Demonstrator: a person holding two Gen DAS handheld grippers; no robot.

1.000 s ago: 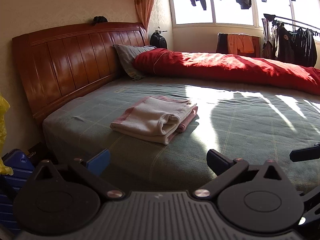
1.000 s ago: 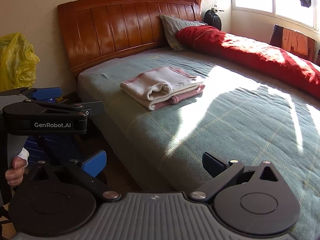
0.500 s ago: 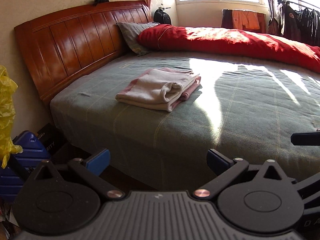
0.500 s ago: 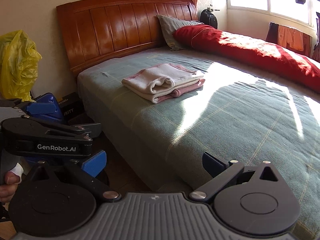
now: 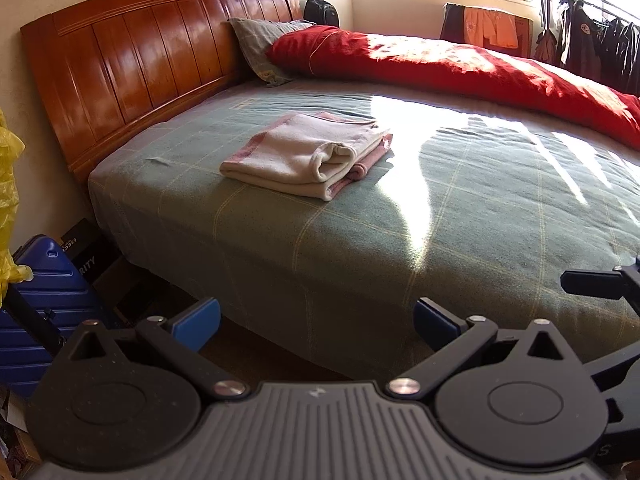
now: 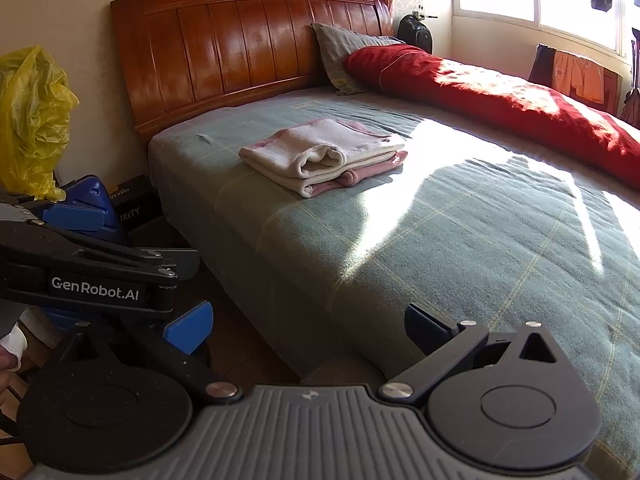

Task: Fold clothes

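A folded cream and pink garment (image 5: 308, 152) (image 6: 324, 156) lies flat on the green checked bed cover (image 5: 480, 200) (image 6: 480, 220), near the headboard end. My left gripper (image 5: 316, 320) is open and empty, held off the near edge of the bed, well short of the garment. My right gripper (image 6: 306, 324) is also open and empty, over the bed's edge. In the right wrist view the left gripper's body (image 6: 92, 276) shows at the left, with a hand (image 6: 8, 360) behind it.
A wooden headboard (image 5: 140, 60) stands behind the bed. A red duvet (image 5: 460, 68) and a grey pillow (image 5: 260, 48) lie along the far side. A blue suitcase (image 5: 40, 304) and a yellow plastic bag (image 6: 32, 120) sit on the floor at the left. Clothes hang on a rack (image 5: 592, 44) by the window.
Both grippers have drawn back from the bed and tilted downward, so the garment now sits farther off and more of the bed's side and floor shows. Both stay open.
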